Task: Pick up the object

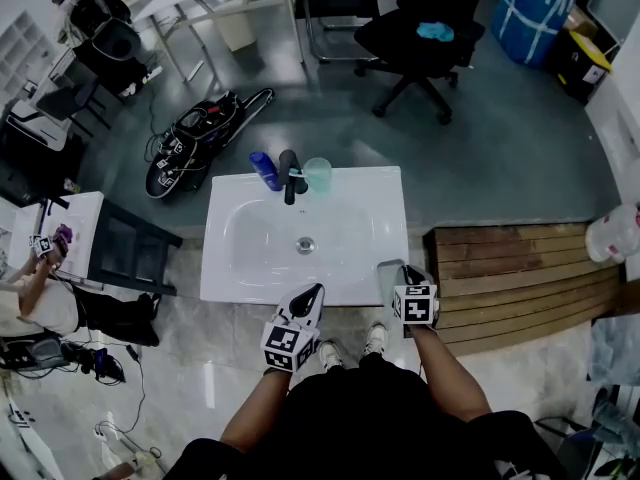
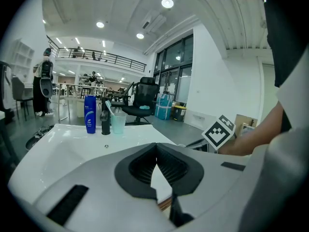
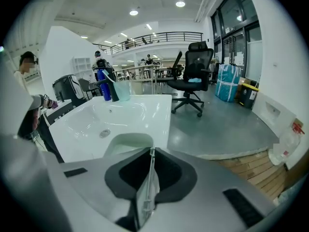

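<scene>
Right tongs (image 3: 151, 153) are clamping the wall of the pale cup (image 3: 126, 146), which is sitting just ahead at lower centre. Left tongs (image 2: 155, 148) are sitting together, empty.

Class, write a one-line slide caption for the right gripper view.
Right gripper pinching the wall of a pale cup at the white sink edge.
</scene>
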The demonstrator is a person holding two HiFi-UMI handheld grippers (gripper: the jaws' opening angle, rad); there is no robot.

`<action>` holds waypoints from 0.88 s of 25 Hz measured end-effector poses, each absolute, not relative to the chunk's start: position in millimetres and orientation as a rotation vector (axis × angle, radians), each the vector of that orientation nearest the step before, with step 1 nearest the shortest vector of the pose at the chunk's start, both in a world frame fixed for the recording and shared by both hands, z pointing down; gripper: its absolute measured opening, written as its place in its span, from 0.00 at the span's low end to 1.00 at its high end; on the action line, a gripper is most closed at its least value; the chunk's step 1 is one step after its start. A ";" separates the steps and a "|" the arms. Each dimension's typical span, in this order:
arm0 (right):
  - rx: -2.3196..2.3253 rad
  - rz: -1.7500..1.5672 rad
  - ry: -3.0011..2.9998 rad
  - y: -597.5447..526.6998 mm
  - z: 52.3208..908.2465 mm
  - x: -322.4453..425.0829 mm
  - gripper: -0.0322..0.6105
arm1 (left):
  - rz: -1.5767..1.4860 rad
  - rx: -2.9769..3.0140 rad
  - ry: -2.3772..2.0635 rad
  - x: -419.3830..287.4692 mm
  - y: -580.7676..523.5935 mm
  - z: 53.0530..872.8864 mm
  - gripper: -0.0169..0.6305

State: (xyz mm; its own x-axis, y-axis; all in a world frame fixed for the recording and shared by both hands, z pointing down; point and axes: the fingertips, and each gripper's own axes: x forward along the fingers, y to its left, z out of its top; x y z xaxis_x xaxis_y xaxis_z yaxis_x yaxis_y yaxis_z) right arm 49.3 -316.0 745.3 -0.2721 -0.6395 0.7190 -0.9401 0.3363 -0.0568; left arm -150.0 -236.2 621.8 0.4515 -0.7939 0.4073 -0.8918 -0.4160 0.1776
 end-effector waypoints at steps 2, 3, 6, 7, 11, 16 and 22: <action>1.389 0.649 -2.013 -316.0 742.0 50.6 0.11 | 0.367 2.344 -1.426 -148.8 -236.4 621.9 0.05; 1.397 0.650 -2.019 -316.3 739.9 50.9 0.11 | 0.365 2.347 -1.427 -148.6 -236.7 621.9 0.05; 1.426 0.661 -2.041 -318.2 730.0 50.7 0.11 | 0.363 2.353 -1.426 -148.5 -237.5 620.0 0.05; 1.434 0.657 -2.046 -319.1 726.2 50.6 0.11 | 0.362 2.354 -1.424 -148.6 -237.8 619.6 0.05; 1.460 0.636 -2.067 -322.4 711.5 49.9 0.11 | 0.359 2.364 -1.425 -149.4 -239.1 618.3 0.05; 1.488 0.622 -2.100 -326.1 688.3 47.4 0.10 | 0.348 2.376 -1.423 -148.4 -241.2 614.0 0.05; 1.529 0.596 -2.172 -330.3 651.7 41.5 0.10 | 0.326 2.395 -1.427 -148.1 -243.6 606.6 0.05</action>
